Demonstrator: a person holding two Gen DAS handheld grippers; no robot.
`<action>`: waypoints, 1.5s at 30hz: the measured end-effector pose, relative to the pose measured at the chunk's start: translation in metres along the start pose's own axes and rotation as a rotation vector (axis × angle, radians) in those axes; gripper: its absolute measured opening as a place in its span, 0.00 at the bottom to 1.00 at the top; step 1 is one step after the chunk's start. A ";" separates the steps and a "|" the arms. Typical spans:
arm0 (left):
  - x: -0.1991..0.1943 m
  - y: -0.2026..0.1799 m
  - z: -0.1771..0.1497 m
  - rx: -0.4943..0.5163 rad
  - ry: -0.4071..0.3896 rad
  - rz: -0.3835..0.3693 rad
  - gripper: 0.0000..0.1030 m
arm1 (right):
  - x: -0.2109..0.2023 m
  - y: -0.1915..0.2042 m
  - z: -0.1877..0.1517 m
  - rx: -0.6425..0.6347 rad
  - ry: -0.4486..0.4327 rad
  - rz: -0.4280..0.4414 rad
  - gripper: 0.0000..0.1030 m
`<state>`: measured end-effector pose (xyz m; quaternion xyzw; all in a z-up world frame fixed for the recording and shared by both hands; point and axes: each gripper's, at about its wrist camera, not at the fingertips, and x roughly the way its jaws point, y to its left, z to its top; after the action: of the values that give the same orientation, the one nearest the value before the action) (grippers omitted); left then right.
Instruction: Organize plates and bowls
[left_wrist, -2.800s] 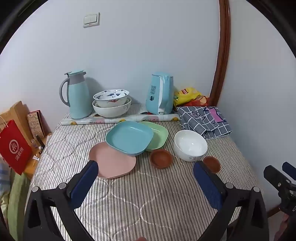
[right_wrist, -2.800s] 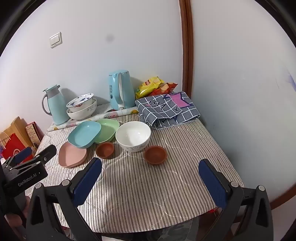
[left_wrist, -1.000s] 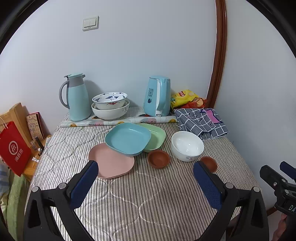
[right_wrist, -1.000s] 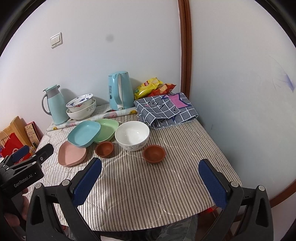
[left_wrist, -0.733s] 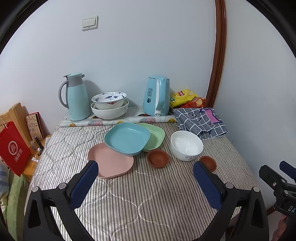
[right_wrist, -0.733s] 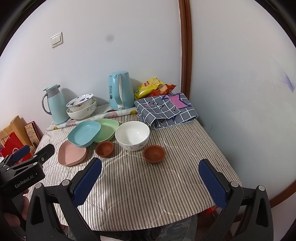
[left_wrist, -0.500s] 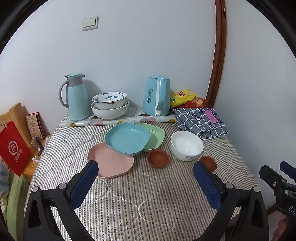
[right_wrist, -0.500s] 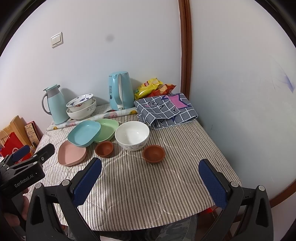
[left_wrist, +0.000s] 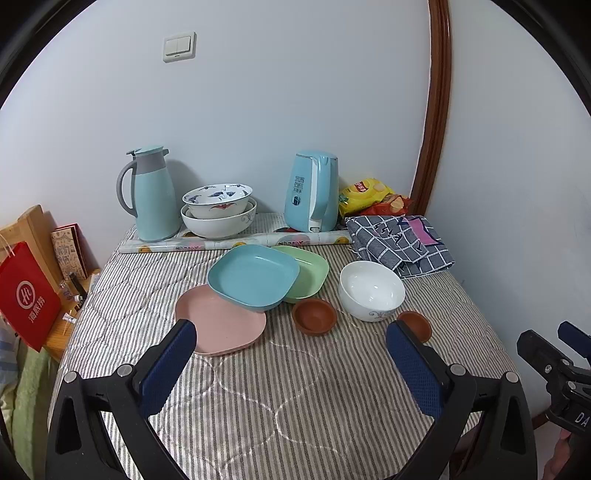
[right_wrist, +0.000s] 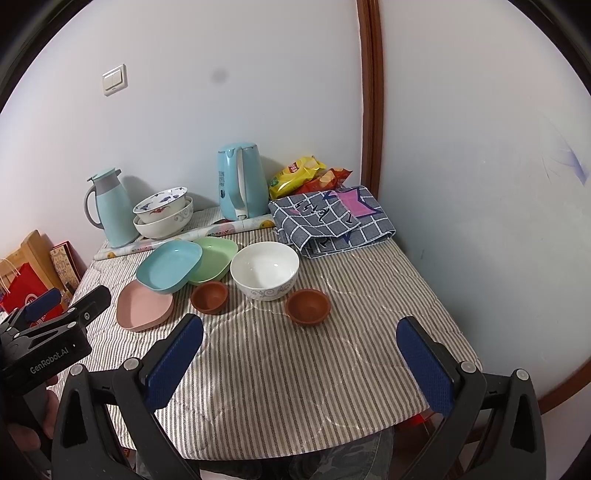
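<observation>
Left claw (left_wrist: 288, 345) and right claw (right_wrist: 299, 341) gape wide, holding nothing.

glossy glazed white bowl (right_wrist: 265, 272), matt plastic-looking blue plate (left_wrist: 253, 276), quilted striped cloth (right_wrist: 295, 362)
</observation>
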<state>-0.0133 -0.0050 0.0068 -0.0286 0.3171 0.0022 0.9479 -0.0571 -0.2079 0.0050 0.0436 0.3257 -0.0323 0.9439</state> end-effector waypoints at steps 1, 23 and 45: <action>0.000 0.000 0.000 0.000 0.000 0.000 1.00 | 0.000 0.000 0.000 0.000 0.000 -0.001 1.00; 0.011 0.004 0.004 0.000 0.011 -0.002 1.00 | 0.011 0.004 0.005 -0.001 0.018 0.012 1.00; 0.072 0.015 0.026 -0.005 0.070 -0.059 1.00 | 0.059 0.020 0.036 0.000 0.062 0.018 1.00</action>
<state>0.0597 0.0107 -0.0162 -0.0403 0.3489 -0.0261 0.9359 0.0130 -0.1933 -0.0022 0.0475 0.3542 -0.0222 0.9337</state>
